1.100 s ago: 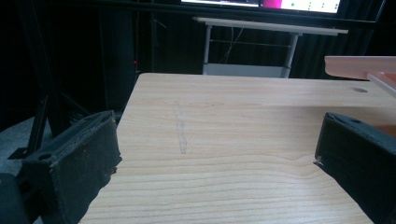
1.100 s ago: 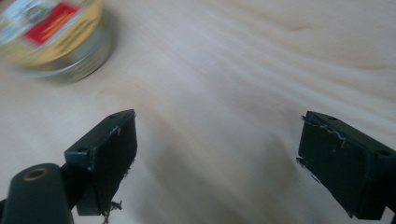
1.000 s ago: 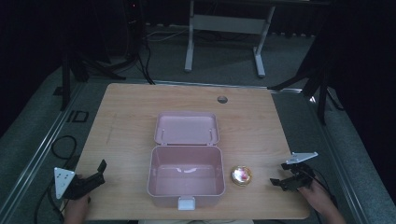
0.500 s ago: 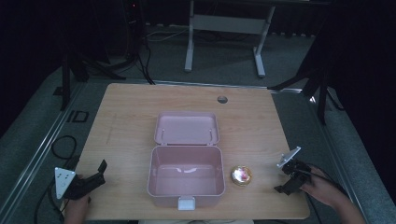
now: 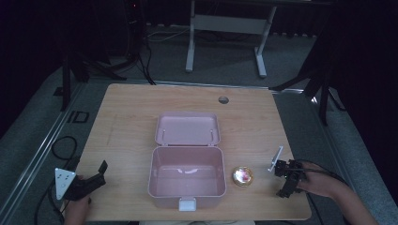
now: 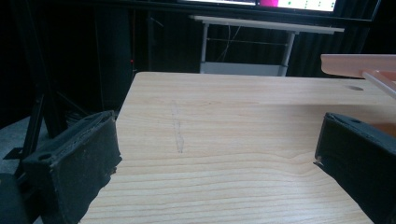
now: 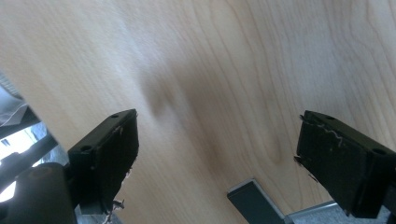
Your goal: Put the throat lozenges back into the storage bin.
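A pink box (image 5: 187,180) stands open in the middle of the wooden table (image 5: 131,122), its lid (image 5: 187,129) folded back flat behind it. Its inside looks empty. A small round gold object (image 5: 242,176) lies just right of the box. My left gripper (image 5: 99,172) rests at the table's front left corner, open and holding nothing; in the left gripper view (image 6: 217,144) its jaws are wide apart over bare wood, with the lid's edge (image 6: 359,63) at the upper right. My right gripper (image 5: 281,179) is right of the gold object, tipped down, open (image 7: 217,140) over bare wood.
A round cable hole (image 5: 223,100) sits near the table's far edge. Beyond the table stands a white desk frame (image 5: 225,28) on grey floor. Dark stands and cables (image 5: 61,145) lie to the left. Bare wood stretches left and right of the box.
My right gripper has rolled over and tipped downward, shifting slightly left toward the gold object; its grey plate now stands on edge. The left gripper has stayed put.
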### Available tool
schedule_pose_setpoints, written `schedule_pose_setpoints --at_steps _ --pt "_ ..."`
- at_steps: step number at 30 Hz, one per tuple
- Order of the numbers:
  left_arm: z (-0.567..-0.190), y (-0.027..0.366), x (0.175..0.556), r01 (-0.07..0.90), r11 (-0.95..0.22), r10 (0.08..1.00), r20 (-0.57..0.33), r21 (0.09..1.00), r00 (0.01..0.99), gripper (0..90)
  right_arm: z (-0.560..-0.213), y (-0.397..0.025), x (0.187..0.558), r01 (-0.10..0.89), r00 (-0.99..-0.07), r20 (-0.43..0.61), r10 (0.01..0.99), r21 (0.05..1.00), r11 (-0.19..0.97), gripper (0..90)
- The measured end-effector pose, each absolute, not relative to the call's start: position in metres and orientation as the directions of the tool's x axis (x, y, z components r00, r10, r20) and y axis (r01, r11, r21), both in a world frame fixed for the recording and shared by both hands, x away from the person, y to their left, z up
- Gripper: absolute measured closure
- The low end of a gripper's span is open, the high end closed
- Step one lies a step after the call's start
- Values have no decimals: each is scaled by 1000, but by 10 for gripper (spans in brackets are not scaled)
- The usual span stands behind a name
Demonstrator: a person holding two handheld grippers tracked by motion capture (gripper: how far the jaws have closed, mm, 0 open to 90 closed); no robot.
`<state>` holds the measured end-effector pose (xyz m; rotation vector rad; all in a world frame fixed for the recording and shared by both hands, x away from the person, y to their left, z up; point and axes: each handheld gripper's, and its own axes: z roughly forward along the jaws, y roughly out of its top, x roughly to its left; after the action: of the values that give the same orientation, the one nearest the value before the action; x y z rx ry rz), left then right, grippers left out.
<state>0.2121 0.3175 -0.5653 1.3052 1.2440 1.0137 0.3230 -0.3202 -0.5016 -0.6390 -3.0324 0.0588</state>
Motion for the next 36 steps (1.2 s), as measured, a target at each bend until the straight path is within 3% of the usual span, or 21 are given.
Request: schedule_pose_setpoints --at_steps 24,36 --pt "-565 318 212 135 64 989 -81 989 126 3 -502 -245 327 202 -978 51 204 -51 978 138" --pt "-565 319 212 135 67 987 -85 989 133 3 -508 -214 341 170 -985 29 172 -59 984 140"
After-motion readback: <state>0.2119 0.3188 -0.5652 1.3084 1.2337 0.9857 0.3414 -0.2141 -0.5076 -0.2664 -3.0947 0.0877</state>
